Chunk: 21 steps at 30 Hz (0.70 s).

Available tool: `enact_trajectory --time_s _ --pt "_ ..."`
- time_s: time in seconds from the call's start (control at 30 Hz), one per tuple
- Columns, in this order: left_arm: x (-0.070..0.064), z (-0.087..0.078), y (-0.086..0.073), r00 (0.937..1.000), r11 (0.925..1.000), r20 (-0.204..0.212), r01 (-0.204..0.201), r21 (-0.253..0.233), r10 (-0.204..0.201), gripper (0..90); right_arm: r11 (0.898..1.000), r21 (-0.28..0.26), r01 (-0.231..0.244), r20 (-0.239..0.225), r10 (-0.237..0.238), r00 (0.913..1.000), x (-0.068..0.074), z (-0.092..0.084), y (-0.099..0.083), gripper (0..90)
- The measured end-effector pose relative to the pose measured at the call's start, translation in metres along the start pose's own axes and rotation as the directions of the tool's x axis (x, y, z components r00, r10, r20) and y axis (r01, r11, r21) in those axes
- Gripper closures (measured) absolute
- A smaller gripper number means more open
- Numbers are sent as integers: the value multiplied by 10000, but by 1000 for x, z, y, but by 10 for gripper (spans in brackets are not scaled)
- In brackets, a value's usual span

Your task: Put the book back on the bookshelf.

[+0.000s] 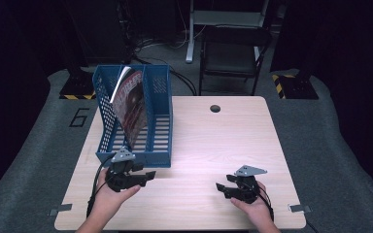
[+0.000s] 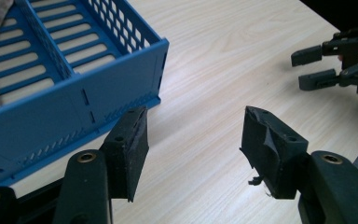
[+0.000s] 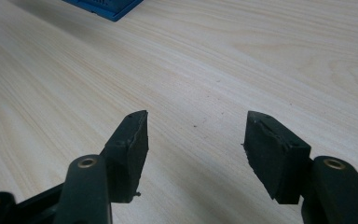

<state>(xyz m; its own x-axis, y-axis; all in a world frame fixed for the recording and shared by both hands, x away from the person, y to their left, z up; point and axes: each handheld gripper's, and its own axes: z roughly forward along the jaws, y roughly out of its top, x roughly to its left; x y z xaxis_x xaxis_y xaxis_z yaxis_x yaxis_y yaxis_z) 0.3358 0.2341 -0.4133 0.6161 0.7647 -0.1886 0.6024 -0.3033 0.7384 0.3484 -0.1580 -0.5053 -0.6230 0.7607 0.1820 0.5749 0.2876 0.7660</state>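
- Risk first: magazine (image 1: 130, 99) leans tilted in the blue file rack (image 1: 148, 156), propped against the divider. My judgement: a bump to the rack's front wall could slide it down flat or tip it out over the side.
- Cause would be the left gripper (image 1: 148, 175), which sits just beside the rack's near front corner, jaws pointing toward table centre. Any swing toward the rack hits the front wall before it reaches the magazine.
- Second risk: grabbing only the thin top edge of the magazine. Pages are floppy and would likely splay or slip.
- Left gripper: jaws apart, nothing between them. Left gripper view shows bare table (image 2: 223, 56) in the gap and the rack's corner off to its left.
- Right gripper (image 1: 221, 188): jaws apart too, empty, over bare wood, well apart from the rack.
- Magazine position: inside the rack's left compartment, behind and above the left gripper, past the front wall. Not touching either gripper.
- Rack itself stands at the table's far-left part; both hands are at the near edge.
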Motion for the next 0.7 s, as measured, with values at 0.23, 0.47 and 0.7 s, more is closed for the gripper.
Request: enact_trajectory --time_s 0.23,0.47,0.7 --pt "-7 7 -14 9969 9969 190 -761 178 757 412 10000 43 49 -31 -48 10000 0 0 0 396" --pt "-8 20 -29 9970 9986 589 -518 138 509 412 9999 91 100 -30 -100 9999 0 0 -1 396" --pt "-6 31 -38 9960 9980 665 -615 144 604 412 10000 21 21 18 -21 10000 -1 0 -1 395"
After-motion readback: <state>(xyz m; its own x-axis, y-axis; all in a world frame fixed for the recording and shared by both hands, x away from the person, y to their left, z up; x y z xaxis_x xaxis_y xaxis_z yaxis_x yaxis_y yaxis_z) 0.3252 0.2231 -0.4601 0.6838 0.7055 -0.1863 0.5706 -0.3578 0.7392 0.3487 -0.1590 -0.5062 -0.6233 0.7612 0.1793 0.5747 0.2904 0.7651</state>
